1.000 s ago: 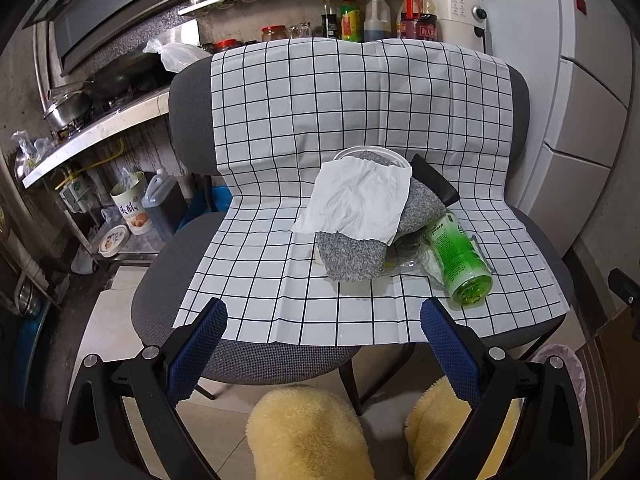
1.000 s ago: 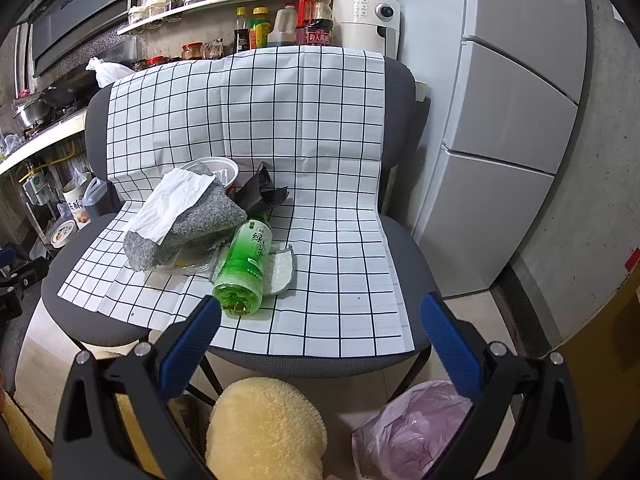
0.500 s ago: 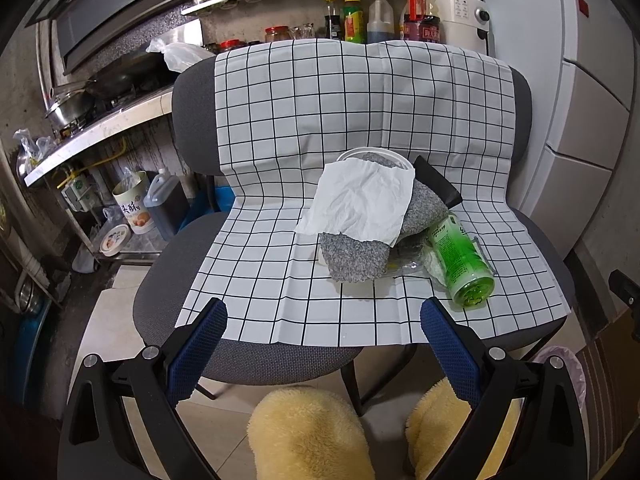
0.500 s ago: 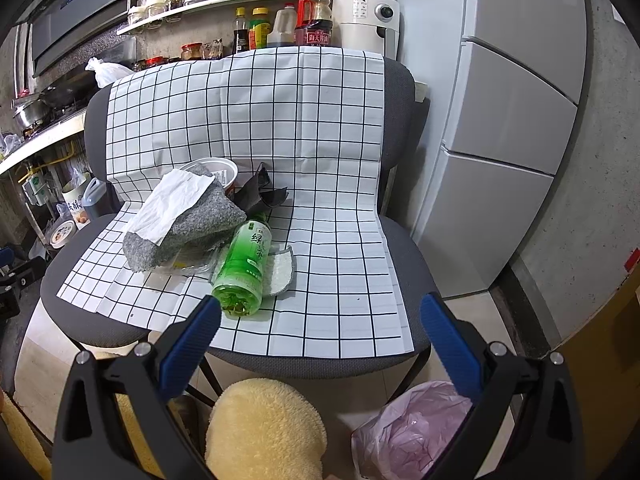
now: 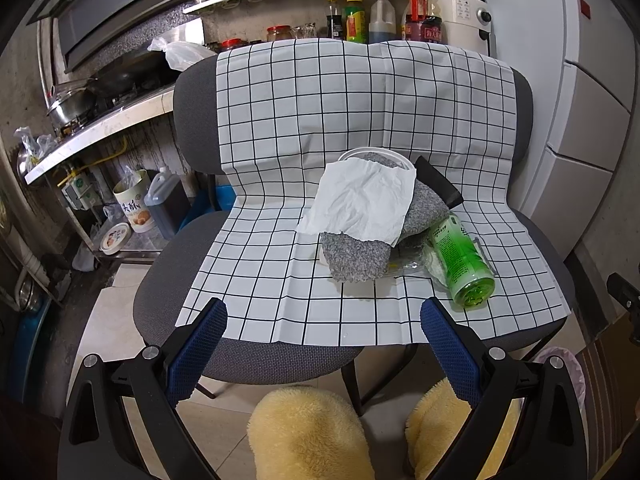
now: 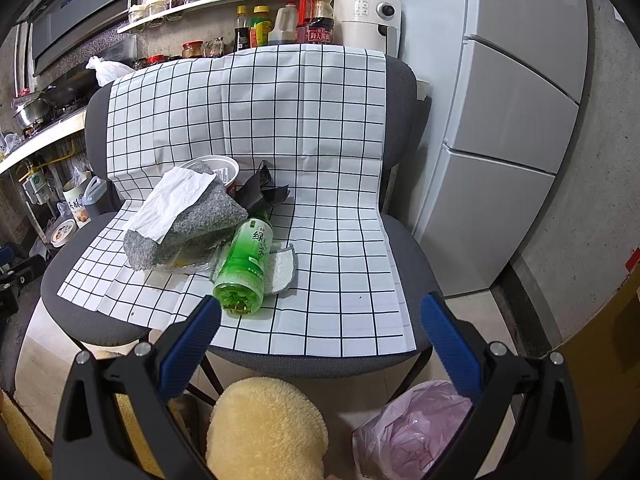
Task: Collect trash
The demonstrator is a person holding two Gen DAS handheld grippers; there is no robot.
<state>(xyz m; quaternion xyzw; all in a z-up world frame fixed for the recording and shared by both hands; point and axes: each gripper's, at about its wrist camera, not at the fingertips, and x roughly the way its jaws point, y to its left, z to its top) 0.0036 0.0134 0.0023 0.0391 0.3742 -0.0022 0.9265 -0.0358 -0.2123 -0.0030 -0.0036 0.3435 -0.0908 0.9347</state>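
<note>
While both hover short of the chair, left hand-held gripper (image 5: 322, 316) and right hand-held gripper (image 6: 320, 314) are spread wide, empty; green tea bottle (image 6: 245, 262) untouched.

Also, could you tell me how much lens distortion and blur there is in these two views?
Left wrist view: strong fisheye bending, the grid cloth lines bow and dark corners frame the picture; the green bottle is sharp. Right wrist view: the same bowing, the fridge edges curve; the right gripper stays crisp, no motion blur.
</note>
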